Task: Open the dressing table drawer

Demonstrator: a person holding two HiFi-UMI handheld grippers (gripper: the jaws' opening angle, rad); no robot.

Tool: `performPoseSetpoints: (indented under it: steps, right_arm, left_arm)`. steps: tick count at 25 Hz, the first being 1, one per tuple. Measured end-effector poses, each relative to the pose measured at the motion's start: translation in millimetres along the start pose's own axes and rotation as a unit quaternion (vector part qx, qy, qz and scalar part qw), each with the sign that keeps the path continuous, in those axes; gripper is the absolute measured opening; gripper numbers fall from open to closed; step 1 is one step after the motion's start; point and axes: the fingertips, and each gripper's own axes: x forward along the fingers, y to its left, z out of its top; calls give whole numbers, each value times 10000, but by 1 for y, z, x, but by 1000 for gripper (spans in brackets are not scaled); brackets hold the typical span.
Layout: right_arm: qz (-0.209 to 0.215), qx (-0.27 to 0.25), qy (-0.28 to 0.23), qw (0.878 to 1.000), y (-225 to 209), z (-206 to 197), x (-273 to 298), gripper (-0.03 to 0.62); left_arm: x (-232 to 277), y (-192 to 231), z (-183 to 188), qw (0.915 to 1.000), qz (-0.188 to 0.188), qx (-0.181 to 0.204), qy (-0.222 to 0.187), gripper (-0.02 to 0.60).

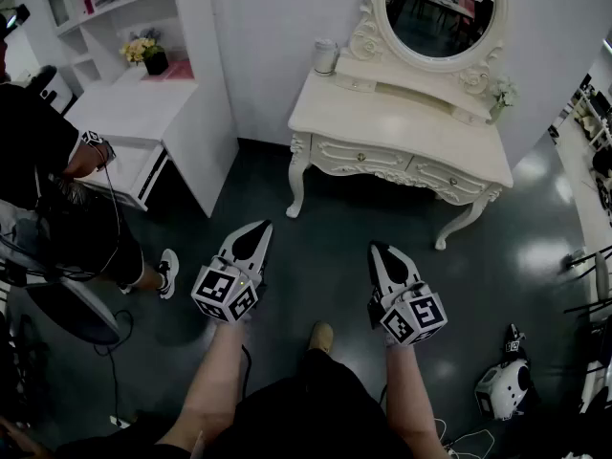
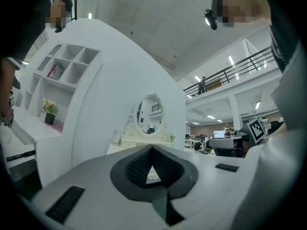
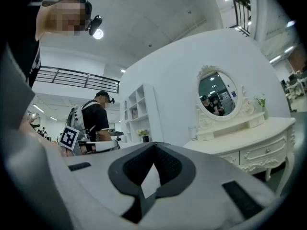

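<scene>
As left gripper (image 1: 259,227) and right gripper (image 1: 379,248) jaws clench empty, drawer (image 1: 360,157) faces them crosswise.

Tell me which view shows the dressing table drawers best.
Head view: both drawer fronts show, shut, under the tabletop. The right gripper view shows them small, at an angle. The left gripper view shows the mirror; the left gripper hides the drawers.

A cream bench (image 1: 402,122) stands on the dark, glossy floor (image 1: 316,247), carrying an oval mirror (image 1: 442,12), a pale jar (image 1: 326,57) (back left corner) and a small plant (image 1: 504,92) at right.
</scene>
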Motion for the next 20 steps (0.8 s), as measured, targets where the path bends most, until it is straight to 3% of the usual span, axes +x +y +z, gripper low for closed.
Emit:
performPoseSetpoints:
  steps: [11, 20]
  right_arm:
    - [80, -22, 44, 10000, -94, 14, 77, 3]
    - [79, 20, 27, 10000, -148, 16, 105, 3]
  left_arm:
    - [109, 39, 3, 9999, 155, 26, -35, 0]
    - [168, 43, -1, 9997, 199, 17, -106, 0]
